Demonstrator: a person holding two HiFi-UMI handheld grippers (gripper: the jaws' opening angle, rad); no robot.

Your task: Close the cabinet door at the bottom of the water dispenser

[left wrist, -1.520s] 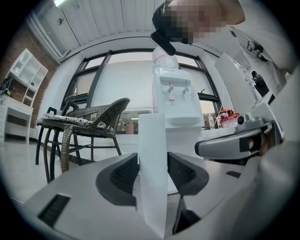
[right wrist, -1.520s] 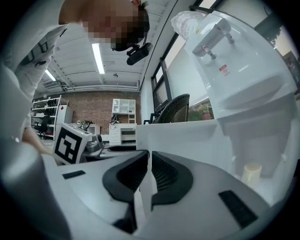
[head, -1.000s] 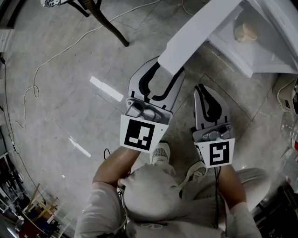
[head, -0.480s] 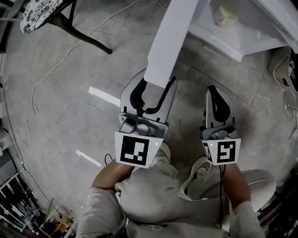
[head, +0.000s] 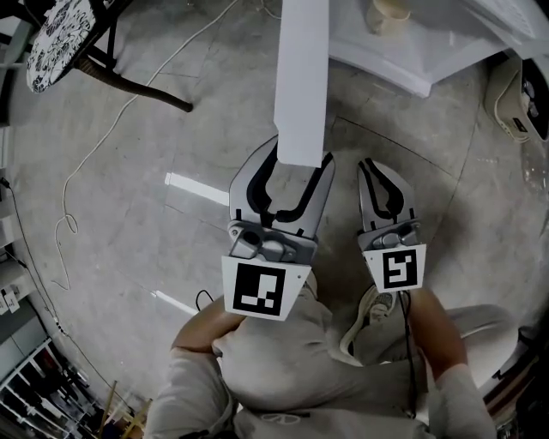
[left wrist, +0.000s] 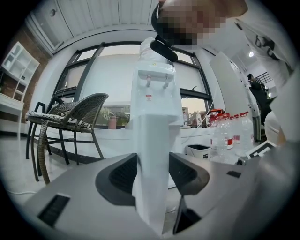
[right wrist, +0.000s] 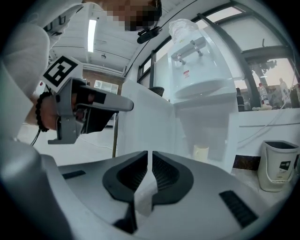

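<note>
Cabinet door [head: 302,86]: swung out from the base of the water dispenser [left wrist: 157,89], its free edge toward the person.
Left gripper [head: 300,154]: jaws spread wide, having just opened further; the door's edge stands between them.
Right gripper [head: 377,167]: jaws together, nothing between them; just beside the left gripper.
Cabinet interior: open, with a cup [head: 388,13] inside.

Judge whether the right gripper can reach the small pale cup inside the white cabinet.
Probably yes: the flat white door stands aside, leaving the small pale cup clear ahead of the right gripper.
</note>
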